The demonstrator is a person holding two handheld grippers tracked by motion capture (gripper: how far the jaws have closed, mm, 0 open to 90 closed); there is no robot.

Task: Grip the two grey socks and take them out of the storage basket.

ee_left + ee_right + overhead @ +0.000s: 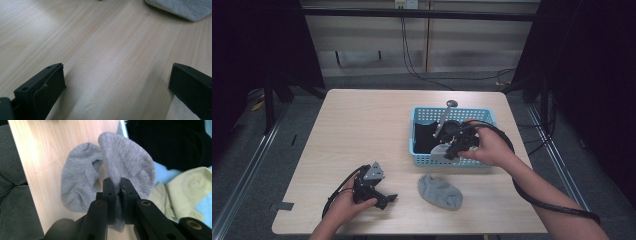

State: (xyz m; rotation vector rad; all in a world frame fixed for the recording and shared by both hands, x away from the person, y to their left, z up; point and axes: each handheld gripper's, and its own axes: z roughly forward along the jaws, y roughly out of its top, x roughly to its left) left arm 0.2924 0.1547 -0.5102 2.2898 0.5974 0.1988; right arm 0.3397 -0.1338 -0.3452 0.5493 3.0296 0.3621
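We have a grey sock [130,165] pinched in the closed jaws of our right hand-held gripper [116,187], at the blue basket [422,159] rim, its mate [440,191] lying on the counter [362,130] just beyond. Our left hand-held gripper [116,82] rests wide open and empty. We judge we're mid-transfer; next, lay this sock beside its mate.

grey sock [180,8] cut off by top edge, basket contents [427,137] indistinct

My right gripper [116,185] pinches a grey sock [130,165], jaws tight on its fabric. Left of it a second grey sock [77,185] lies on the table [50,150]; cream socks [185,192] sit right.
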